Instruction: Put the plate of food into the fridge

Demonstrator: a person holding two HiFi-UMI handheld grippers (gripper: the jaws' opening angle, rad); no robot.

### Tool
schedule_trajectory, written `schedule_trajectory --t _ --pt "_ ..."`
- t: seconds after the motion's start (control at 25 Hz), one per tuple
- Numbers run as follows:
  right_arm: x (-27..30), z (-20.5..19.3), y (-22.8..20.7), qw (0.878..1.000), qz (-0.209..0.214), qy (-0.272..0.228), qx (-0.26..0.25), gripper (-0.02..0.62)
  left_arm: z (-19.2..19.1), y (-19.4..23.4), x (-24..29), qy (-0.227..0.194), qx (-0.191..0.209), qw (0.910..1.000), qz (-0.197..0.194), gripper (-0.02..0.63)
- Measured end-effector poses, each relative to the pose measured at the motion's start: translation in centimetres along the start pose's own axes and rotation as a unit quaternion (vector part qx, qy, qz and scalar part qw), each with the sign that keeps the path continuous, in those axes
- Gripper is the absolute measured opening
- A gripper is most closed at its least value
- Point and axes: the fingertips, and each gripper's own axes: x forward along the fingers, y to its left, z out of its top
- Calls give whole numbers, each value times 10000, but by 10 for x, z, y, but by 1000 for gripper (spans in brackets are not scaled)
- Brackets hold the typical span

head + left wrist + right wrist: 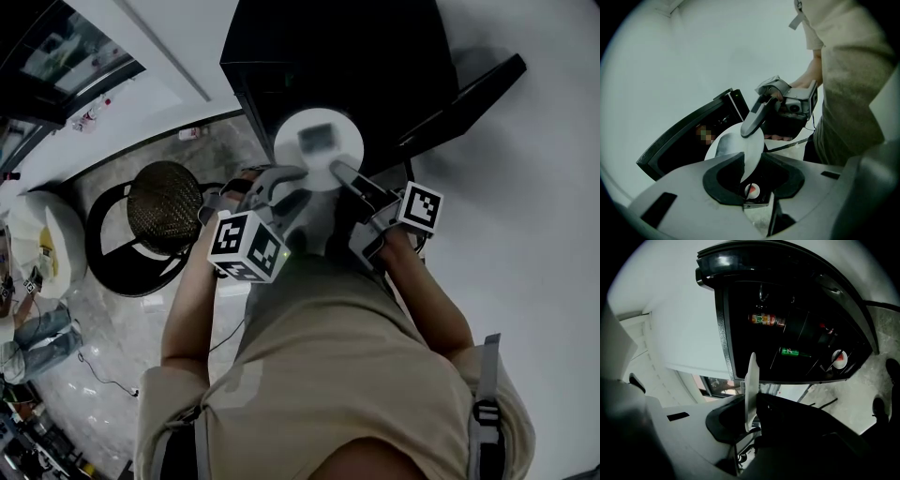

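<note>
A white plate [319, 159] with a small grey piece of food [319, 139] on it hangs in front of the open black fridge [328, 56]. My left gripper [286, 180] is shut on the plate's near-left rim. My right gripper [339, 172] is shut on its near-right rim. In the left gripper view the plate [747, 150] runs edge-on between the jaws of the left gripper [752, 161], and a finger [752, 119] of the right gripper lies on its far rim. In the right gripper view the plate [751, 385] stands edge-on in the right gripper [752, 404], before the dark fridge interior [801, 333].
The fridge door [469, 94] stands swung open to the right. Inside are a red-labelled bottle [764, 318] and a green bottle [792, 351]. A round black chair with a woven seat [164, 192] stands to the left, with a white cushion [42, 239] beyond it.
</note>
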Motion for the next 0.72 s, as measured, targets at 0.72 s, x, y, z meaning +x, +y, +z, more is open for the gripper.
schedule_trajectory --t 0.72 --pt "4 0 -31 9998 -149 93 83 49 -19 -11 20 334 -97 9992 -220 110"
